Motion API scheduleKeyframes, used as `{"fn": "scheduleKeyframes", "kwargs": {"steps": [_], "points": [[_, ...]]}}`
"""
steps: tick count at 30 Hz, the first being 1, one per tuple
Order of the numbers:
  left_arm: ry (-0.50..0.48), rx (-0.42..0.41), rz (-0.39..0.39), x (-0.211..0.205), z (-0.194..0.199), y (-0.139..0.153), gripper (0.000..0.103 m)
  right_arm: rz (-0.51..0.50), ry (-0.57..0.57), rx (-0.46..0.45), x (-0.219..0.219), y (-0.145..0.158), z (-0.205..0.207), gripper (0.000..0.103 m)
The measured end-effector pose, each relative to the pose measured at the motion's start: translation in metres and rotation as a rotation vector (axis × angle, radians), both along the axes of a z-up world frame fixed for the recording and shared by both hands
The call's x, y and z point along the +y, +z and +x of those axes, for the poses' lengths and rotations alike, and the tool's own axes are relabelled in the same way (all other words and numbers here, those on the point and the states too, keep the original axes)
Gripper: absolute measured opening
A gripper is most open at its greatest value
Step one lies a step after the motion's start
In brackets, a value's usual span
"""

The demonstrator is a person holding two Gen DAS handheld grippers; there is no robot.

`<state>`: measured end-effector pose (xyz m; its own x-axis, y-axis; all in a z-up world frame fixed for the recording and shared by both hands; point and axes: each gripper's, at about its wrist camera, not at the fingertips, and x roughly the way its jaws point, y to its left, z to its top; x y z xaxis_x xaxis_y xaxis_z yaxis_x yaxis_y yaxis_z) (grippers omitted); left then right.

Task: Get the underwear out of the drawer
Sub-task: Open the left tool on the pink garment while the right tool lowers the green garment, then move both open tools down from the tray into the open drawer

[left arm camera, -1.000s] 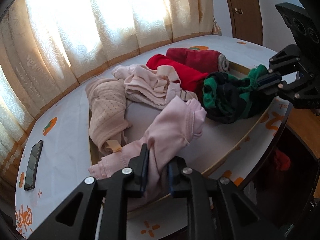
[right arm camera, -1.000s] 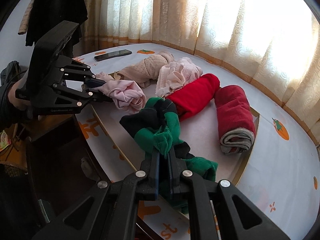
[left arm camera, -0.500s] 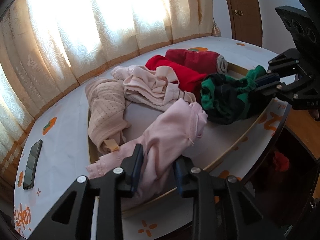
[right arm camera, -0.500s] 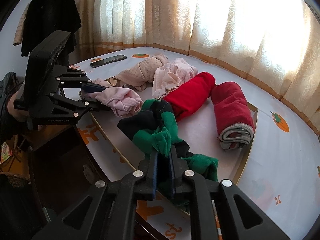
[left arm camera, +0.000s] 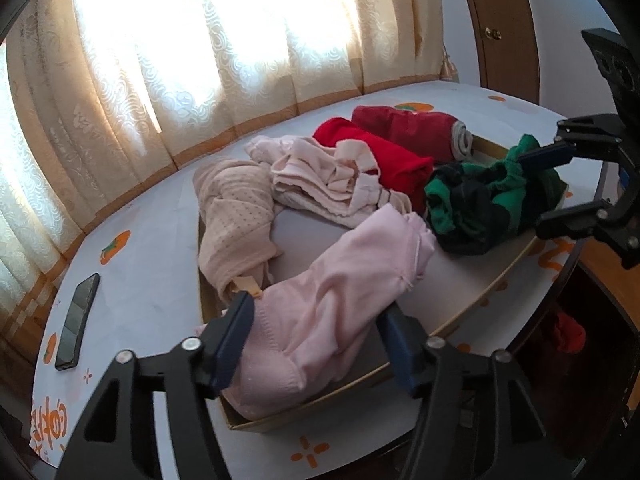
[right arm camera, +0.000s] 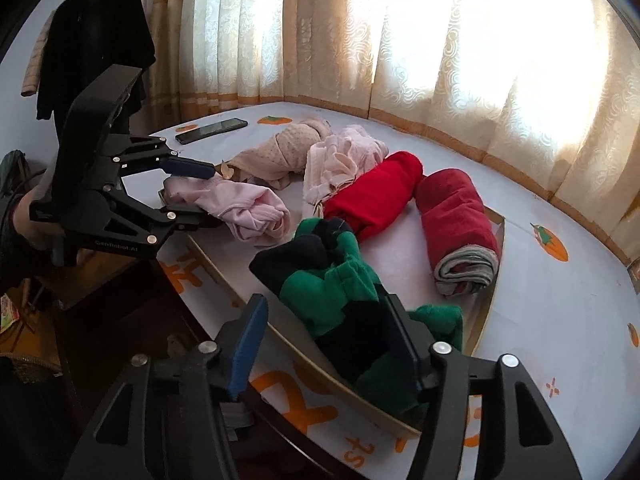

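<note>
Left gripper (left arm camera: 316, 344) opening, pink underwear (left arm camera: 340, 288) loose between jaws, tray (left arm camera: 500, 280) front edge. Right gripper (right arm camera: 324, 340) opening over green-black pair (right arm camera: 332, 292).

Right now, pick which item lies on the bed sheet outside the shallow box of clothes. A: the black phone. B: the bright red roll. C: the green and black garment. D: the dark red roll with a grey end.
A: the black phone lies flat on the printed bed sheet beside the shallow box, while both red rolls and the green and black garment sit within the box.
</note>
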<state>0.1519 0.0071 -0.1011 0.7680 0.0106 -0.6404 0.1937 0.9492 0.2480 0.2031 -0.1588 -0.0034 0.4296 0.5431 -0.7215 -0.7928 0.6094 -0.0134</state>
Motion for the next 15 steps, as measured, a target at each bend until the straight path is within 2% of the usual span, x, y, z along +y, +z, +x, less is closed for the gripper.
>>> {"fn": "scheduleKeyframes", "kwargs": {"steps": [4,7,11,15], "points": [[0.015,-0.002,0.003,0.0,0.0,0.0,0.068,-0.009,-0.003,-0.01,-0.001,0.0,-0.005,0.066],[0.023,-0.009,0.007,0.0,-0.002,0.002,0.075,0.0,-0.012,-0.01,-0.003,0.001,-0.008,0.066],[0.04,-0.032,0.004,0.001,-0.006,0.005,0.099,0.017,-0.022,-0.01,-0.006,0.004,-0.013,0.067],[0.04,-0.041,-0.004,0.001,-0.009,0.006,0.102,0.018,-0.022,-0.018,-0.009,0.006,-0.022,0.067]]}}
